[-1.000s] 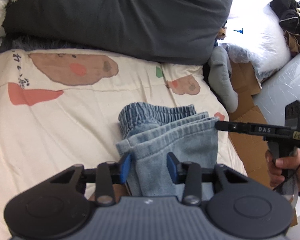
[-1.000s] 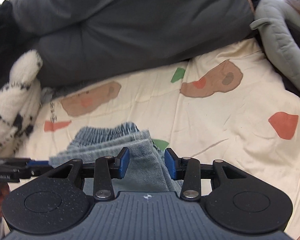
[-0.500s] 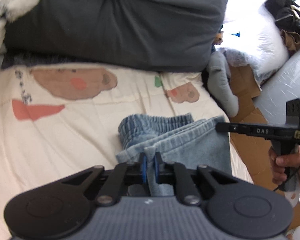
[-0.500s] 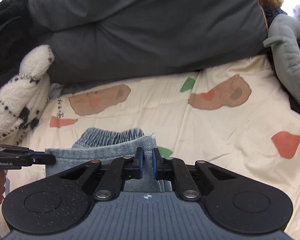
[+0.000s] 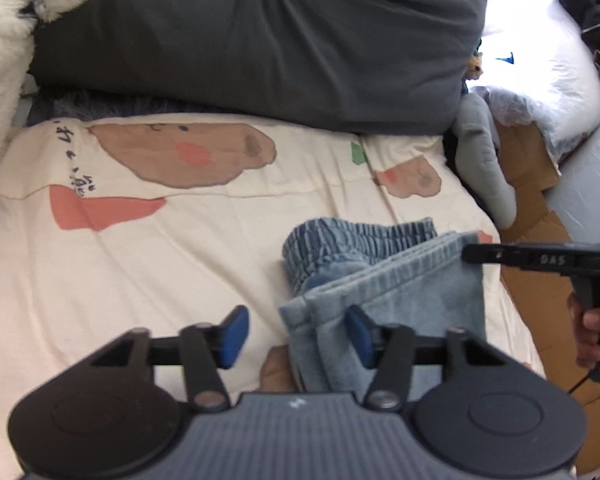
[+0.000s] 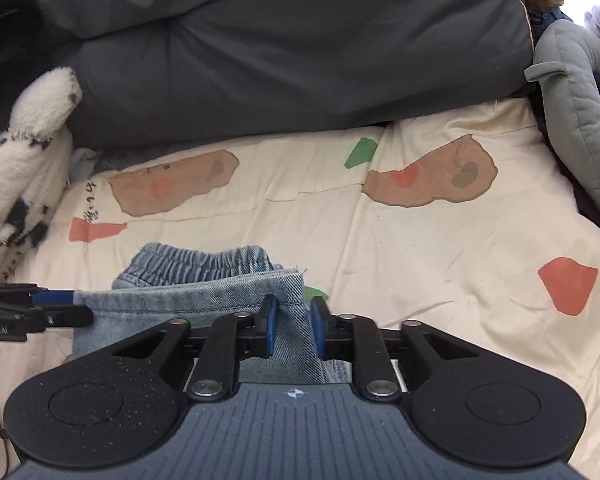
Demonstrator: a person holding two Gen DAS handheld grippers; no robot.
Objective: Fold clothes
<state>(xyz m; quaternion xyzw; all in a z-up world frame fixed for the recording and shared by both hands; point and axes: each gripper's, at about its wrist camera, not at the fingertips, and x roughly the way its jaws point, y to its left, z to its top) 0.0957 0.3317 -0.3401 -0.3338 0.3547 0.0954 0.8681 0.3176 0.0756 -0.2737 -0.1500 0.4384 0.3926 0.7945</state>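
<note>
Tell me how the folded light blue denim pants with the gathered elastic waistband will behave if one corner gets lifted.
The folded light blue denim pants would probably sag: their edge already droops past the left claw, whose jaws are opening. The stacked layers at the hem look loose, so they would likely slide apart. Grip seems good, since the ribbed weave looks rough rather than slick.

Two close fisheye views look down along each tool toward the dark pillow (image 5: 260,40). Both share the folded denim shorts (image 5: 400,300) on the bed's patterned sheet (image 6: 420,248).
</note>
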